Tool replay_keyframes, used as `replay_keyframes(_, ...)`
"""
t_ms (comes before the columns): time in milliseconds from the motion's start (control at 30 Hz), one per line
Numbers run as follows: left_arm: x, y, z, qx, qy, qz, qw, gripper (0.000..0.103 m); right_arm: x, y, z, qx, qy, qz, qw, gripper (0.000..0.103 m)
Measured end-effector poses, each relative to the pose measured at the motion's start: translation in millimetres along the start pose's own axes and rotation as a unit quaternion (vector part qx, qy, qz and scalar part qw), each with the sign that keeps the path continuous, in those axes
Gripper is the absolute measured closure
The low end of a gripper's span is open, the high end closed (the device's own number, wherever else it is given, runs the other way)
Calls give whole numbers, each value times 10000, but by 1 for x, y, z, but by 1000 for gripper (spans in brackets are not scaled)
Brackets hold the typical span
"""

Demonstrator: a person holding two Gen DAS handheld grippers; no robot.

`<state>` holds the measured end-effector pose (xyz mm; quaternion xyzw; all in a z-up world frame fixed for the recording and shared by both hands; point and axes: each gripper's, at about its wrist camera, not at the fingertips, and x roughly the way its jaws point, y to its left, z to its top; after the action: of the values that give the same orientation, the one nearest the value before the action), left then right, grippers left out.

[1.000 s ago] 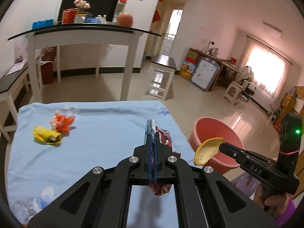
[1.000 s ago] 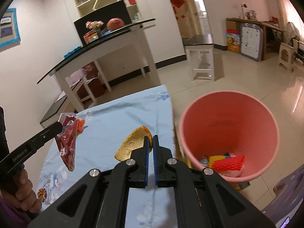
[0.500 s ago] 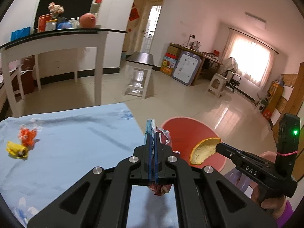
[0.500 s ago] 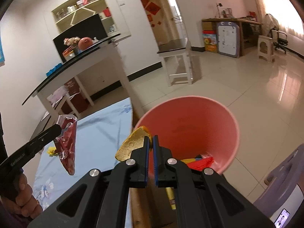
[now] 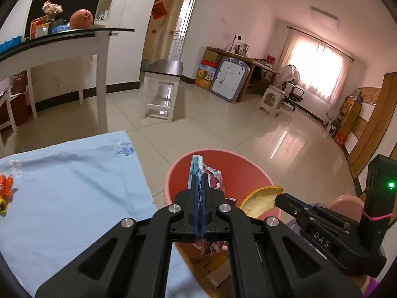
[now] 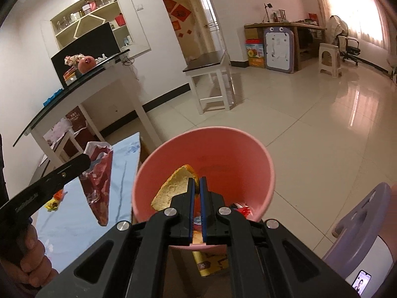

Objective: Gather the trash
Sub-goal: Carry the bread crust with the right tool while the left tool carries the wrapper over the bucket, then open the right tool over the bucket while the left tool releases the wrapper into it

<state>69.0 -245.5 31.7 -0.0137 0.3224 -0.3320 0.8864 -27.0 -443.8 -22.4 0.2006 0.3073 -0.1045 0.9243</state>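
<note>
Holding 2 items above my pink bin (image 6: 268, 171). Left gripper (image 5: 198, 171): clamped on a crumpled red wrapper (image 6: 98, 183), hanging beside the bin's rim, over the blue tablecloth (image 5: 74, 186). Right gripper (image 6: 196, 186): clamped on an orange peel (image 6: 171, 188), over the bin's mouth. 2 scraps (image 6: 53, 202) lie on the cloth.

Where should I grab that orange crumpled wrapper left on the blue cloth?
Pinch the orange wrapper across its raised crumpled folds, coming straight down from above. It lies loose on the cloth with the yellow scrap close beside it, so a sideways approach would likely push both.
</note>
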Motion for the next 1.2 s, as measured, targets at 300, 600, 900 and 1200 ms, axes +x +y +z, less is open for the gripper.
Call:
replay_keyframes(300,34,-16,-7,71,243,31,9997,101,11,-11,-5,22,77,-149,9999,99)
replay_keyframes(600,54,-19,-12,115,408,47,9991,101,23,-15,-4,-10,147,-225,9996,99)
replay_keyframes(900,65,-17,-12,78,521,98,9986,101,35,-13,-4,-47,248,-263,9993,99)
replay_keyframes(1200,74,-17,-11,60,749,17,9972,76,51,-8,0,-132,316,-278,9990,86)
